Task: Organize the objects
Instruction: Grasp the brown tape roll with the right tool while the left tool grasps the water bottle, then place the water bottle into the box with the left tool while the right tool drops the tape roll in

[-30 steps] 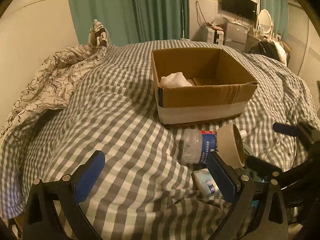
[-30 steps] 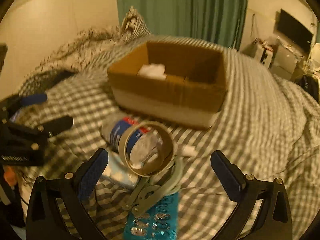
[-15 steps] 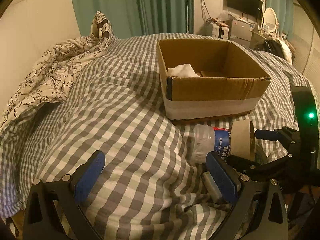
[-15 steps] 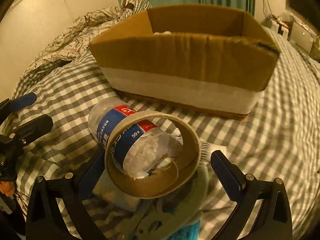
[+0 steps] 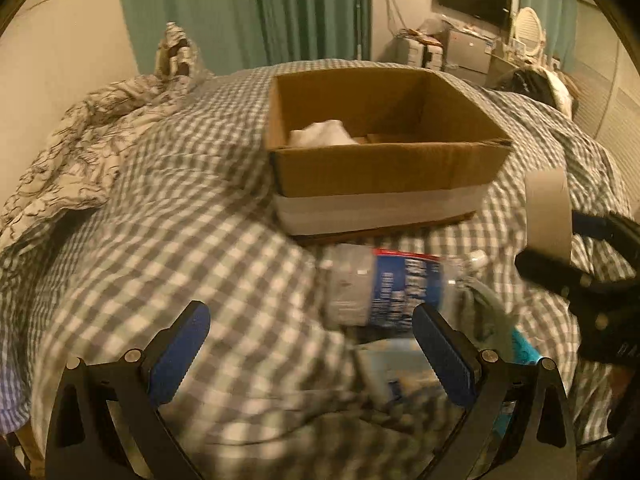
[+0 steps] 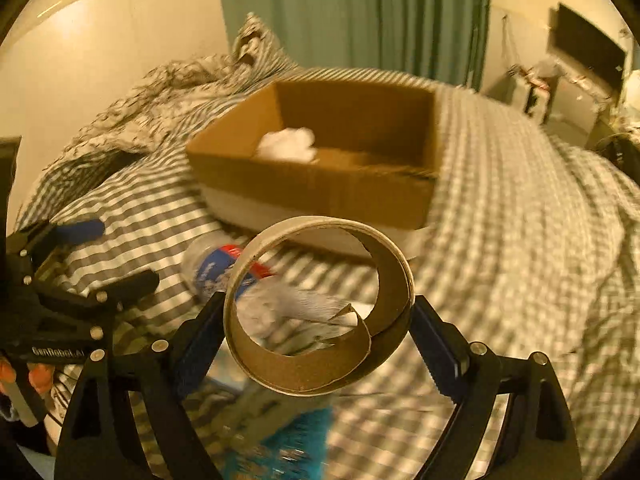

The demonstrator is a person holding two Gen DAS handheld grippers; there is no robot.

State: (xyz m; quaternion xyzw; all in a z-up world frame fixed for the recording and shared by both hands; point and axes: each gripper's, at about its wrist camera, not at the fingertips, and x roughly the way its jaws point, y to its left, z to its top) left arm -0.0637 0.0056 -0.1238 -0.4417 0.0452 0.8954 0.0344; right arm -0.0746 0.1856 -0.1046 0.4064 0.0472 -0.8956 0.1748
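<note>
A brown cardboard tape ring sits between the fingers of my right gripper. The jaws are closing, and both blue pads touch its sides. The ring hangs above the bed, and it shows at the right of the left wrist view in that gripper. A crushed clear bottle with a blue label lies on the checked bedcover in front of the open cardboard box. My left gripper is open with nothing in it, its right finger beside the bottle.
A white crumpled thing lies inside the box. A teal packet and a blurred pale tool lie below the ring. A floral quilt is bunched at the left. Green curtains and cluttered furniture stand behind the bed.
My right gripper's fingers have come in onto the ring, which now hangs off the bed, away from the bottle. The left gripper has edged toward the bottle.
</note>
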